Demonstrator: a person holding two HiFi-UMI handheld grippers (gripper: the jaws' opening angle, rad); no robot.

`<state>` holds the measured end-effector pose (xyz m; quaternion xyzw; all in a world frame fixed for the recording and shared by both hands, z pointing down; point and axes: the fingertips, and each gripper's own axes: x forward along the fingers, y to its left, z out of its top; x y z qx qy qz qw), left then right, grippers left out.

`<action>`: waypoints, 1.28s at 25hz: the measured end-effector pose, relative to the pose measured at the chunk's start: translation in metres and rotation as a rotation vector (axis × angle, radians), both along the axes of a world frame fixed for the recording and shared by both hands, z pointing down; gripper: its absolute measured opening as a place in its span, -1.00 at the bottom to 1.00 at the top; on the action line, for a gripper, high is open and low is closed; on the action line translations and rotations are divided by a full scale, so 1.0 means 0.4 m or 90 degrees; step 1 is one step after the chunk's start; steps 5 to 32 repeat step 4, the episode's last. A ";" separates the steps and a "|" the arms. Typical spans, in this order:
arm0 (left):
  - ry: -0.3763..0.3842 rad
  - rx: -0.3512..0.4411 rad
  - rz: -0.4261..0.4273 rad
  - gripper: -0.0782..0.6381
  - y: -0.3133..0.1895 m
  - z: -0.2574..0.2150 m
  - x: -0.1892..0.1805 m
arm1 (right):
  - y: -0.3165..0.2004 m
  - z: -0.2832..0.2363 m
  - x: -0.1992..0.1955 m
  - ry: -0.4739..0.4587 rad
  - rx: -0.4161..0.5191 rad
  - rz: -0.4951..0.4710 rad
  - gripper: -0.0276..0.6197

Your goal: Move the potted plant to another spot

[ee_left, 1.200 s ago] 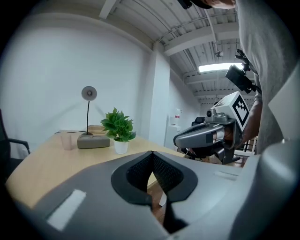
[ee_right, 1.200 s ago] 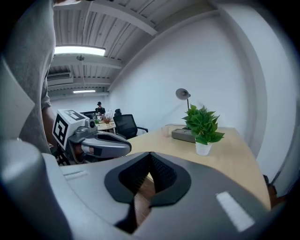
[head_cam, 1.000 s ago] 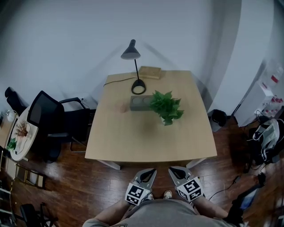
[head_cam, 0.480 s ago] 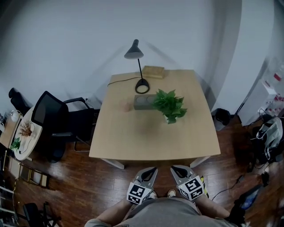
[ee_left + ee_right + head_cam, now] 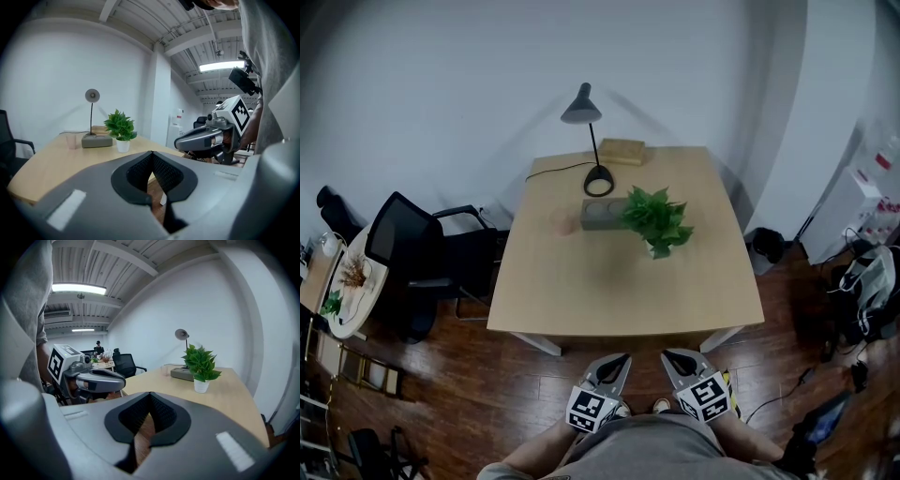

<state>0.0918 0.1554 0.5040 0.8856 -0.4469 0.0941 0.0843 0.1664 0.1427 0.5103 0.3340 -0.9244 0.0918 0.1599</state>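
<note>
A green potted plant (image 5: 655, 221) in a small white pot (image 5: 123, 146) (image 5: 201, 386) stands upright on the far middle of a light wooden table (image 5: 609, 291). Both grippers hang close to the person's body, in front of the table's near edge and well short of the plant. The left gripper (image 5: 617, 362) (image 5: 152, 153) is shut with nothing between its jaws. Beside it, the right gripper (image 5: 668, 360) (image 5: 150, 395) is also shut and empty. Each gripper shows in the other's view.
A grey block-shaped holder (image 5: 604, 215) sits just left of the plant, with a pale cup (image 5: 562, 221) further left. A black desk lamp (image 5: 597, 178) and a thin book (image 5: 623, 150) stand behind. A black office chair (image 5: 422, 262) is left of the table.
The head view has shifted a little, so the table and plant sit slightly right of where they were a second ago. Plant and grippers have kept still.
</note>
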 end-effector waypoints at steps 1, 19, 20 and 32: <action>0.000 0.001 0.000 -0.78 -0.001 -0.002 0.000 | -0.003 -0.001 0.001 0.000 0.002 0.002 -0.90; -0.003 0.009 -0.002 -0.78 -0.013 -0.012 -0.007 | -0.019 -0.005 0.001 -0.002 0.008 0.006 -0.90; -0.003 0.009 -0.002 -0.78 -0.013 -0.012 -0.007 | -0.019 -0.005 0.001 -0.002 0.008 0.006 -0.90; -0.003 0.009 -0.002 -0.78 -0.013 -0.012 -0.007 | -0.019 -0.005 0.001 -0.002 0.008 0.006 -0.90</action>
